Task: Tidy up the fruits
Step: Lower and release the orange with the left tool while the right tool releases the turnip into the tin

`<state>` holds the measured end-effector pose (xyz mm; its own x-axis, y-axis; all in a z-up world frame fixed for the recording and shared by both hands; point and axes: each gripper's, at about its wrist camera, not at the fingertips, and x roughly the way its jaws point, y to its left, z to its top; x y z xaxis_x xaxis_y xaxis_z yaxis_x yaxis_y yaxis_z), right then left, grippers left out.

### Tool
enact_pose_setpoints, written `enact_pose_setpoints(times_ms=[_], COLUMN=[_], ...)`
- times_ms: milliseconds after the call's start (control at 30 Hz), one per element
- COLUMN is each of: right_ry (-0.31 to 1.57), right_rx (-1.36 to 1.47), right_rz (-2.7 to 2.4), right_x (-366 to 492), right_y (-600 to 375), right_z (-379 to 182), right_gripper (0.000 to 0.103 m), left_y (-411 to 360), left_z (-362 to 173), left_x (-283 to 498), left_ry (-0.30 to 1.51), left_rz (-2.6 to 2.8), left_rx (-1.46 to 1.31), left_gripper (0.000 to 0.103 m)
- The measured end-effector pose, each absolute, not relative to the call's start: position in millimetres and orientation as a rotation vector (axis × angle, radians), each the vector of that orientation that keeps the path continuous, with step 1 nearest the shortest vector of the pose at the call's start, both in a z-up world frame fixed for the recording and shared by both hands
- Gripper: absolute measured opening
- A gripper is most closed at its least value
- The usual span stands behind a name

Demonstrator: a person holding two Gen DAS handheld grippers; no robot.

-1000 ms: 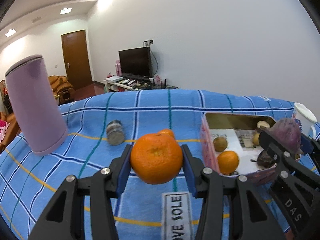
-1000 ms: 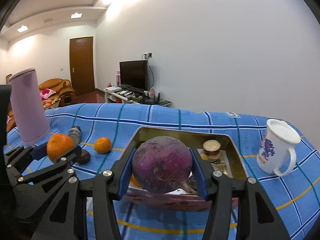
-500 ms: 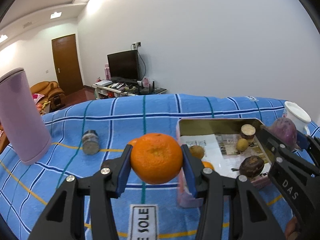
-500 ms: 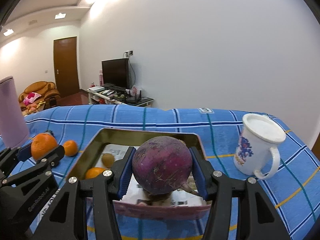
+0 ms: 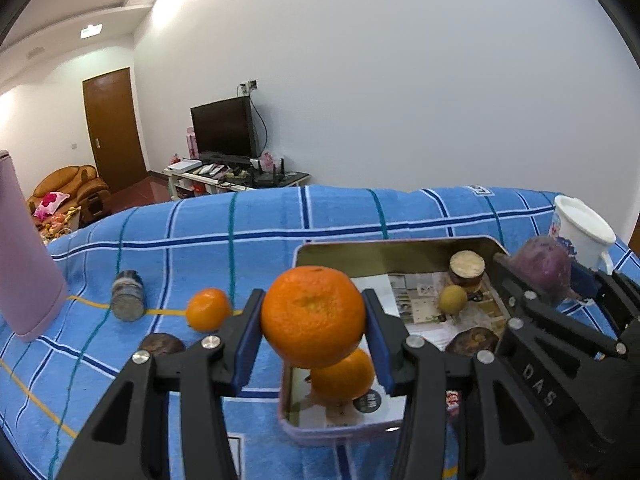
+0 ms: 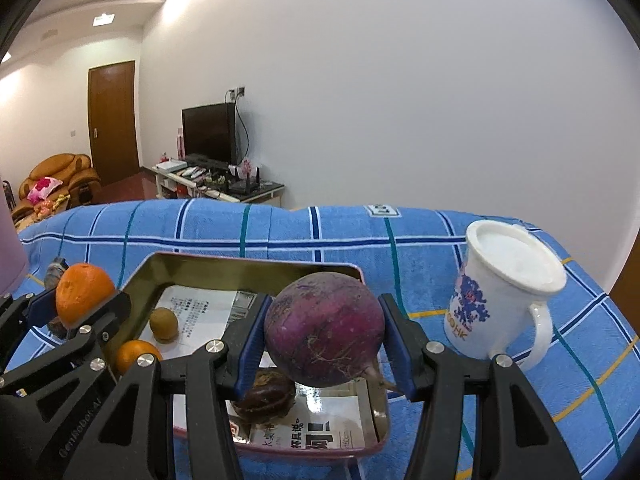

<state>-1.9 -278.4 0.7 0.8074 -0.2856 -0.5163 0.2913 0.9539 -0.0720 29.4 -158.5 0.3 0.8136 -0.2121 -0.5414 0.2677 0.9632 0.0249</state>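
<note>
A large orange (image 5: pixel 313 315) sits clamped between the blue pads of the left gripper (image 5: pixel 313 334), raised above the near left corner of a shallow metal tin (image 5: pixel 400 245). Below the fingers, inside the tin, lies a smaller orange (image 5: pixel 343 375), with a brownish round fruit (image 5: pixel 452 298) farther in. To the left of the fingers, on the blue checked cloth (image 5: pixel 200 248), rests a small mandarin (image 5: pixel 208 309). The right gripper (image 6: pixel 325 342) grasps a purple round root (image 6: pixel 325 334) between its pads, held over the tin's near right part; a dark wrinkled fruit (image 6: pixel 264 394) lies beneath its left finger. A white mug (image 6: pixel 504 296) stands on the cloth to the right of those fingers.
</note>
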Motion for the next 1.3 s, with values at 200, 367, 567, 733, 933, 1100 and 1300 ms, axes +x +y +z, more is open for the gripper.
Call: enact_pose_setpoints(times_ms=[200,367,567,733,933,1100,1300], right_ry=[0.592,0.622,0.653,0.670,0.690,0.691,0.673], right_rx=[0.014,0.028,0.061,0.094,0.142,0.145,0.152], right_rz=[-0.286,-0.265,-0.244,-0.213,-0.161,-0.157,-0.147], right_x=[8,14,20,22,26,28,27], right_y=[-280,-283,-288,-293,-298,-298,-299], right_z=[-5,-8,-11,-14,-19,-19,-19], right_gripper=[0.056,0.056,0.056,0.056,0.056,0.056,0.056], left_y=[-162,-168,-170,-169,-168,-165,-164], left_z=[-3,-5,-6,-6,-6,-7,-4], left_x=[38,44,47,48,49,48,42], left_ry=[0.593,0.621,0.634,0.633,0.633,0.633,0.598], left_rz=[-0.274,-0.286,-0.291,-0.289,-0.282,-0.281,-0.278], left_rx=[0.089,0.097,0.100,0.099,0.092,0.088,0.094], left_gripper=[0.049,0.049,0.049,0.049,0.049,0.049,0.050])
